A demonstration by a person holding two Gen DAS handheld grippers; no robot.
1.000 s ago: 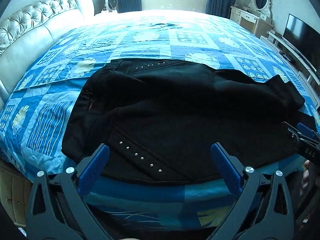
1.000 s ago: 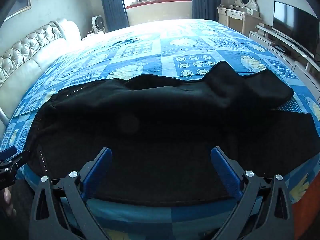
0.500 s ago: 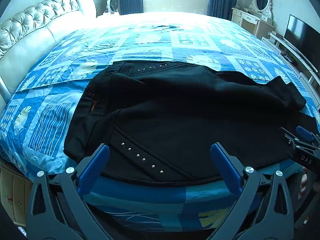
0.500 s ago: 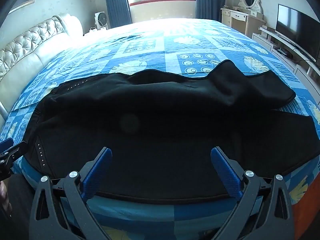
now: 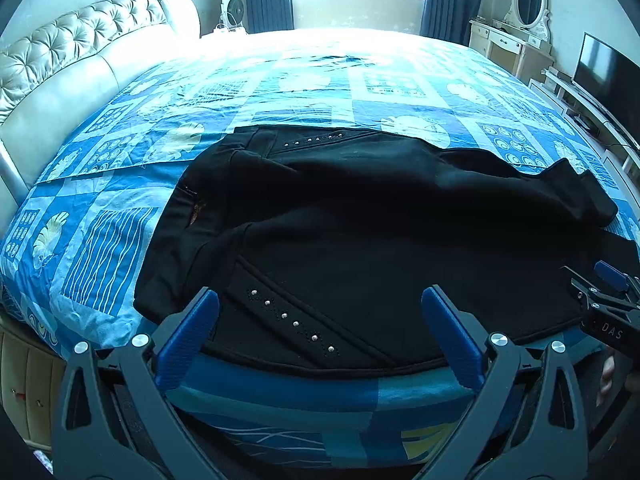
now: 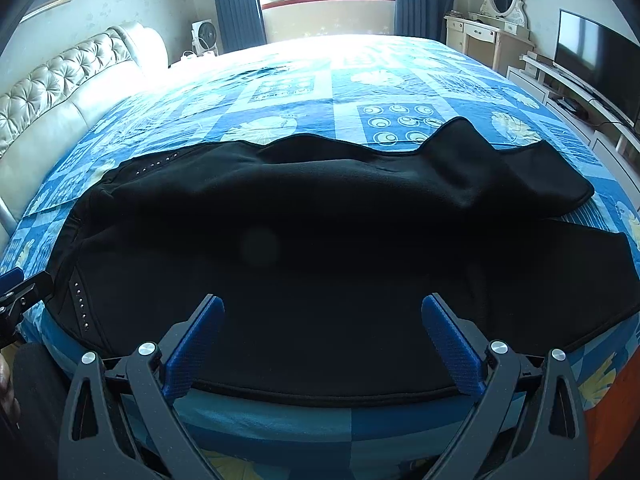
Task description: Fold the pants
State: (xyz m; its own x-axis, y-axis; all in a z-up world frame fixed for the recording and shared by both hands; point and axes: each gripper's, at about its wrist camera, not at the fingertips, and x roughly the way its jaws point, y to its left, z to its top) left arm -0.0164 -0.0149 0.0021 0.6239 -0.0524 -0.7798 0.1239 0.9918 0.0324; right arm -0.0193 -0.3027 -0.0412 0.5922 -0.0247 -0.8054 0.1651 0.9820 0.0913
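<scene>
Left wrist view: black pants (image 5: 360, 240) lie spread sideways along the near edge of the bed (image 5: 100, 240), waistband toward the near left corner, legs running toward the right edge, one leg end folded back on itself. Stud rows mark the pockets. Left tool (image 5: 320, 316) hangs over the waist part with its blue fingers (image 5: 188, 336) spread apart, gripping nothing. Right tool (image 6: 322, 320) hovers over the leg part at the near edge, fingers likewise apart and empty

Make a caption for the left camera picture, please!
Open left tongs hover over black studded fabric pants spread on a blue patterned bedspread.
</scene>
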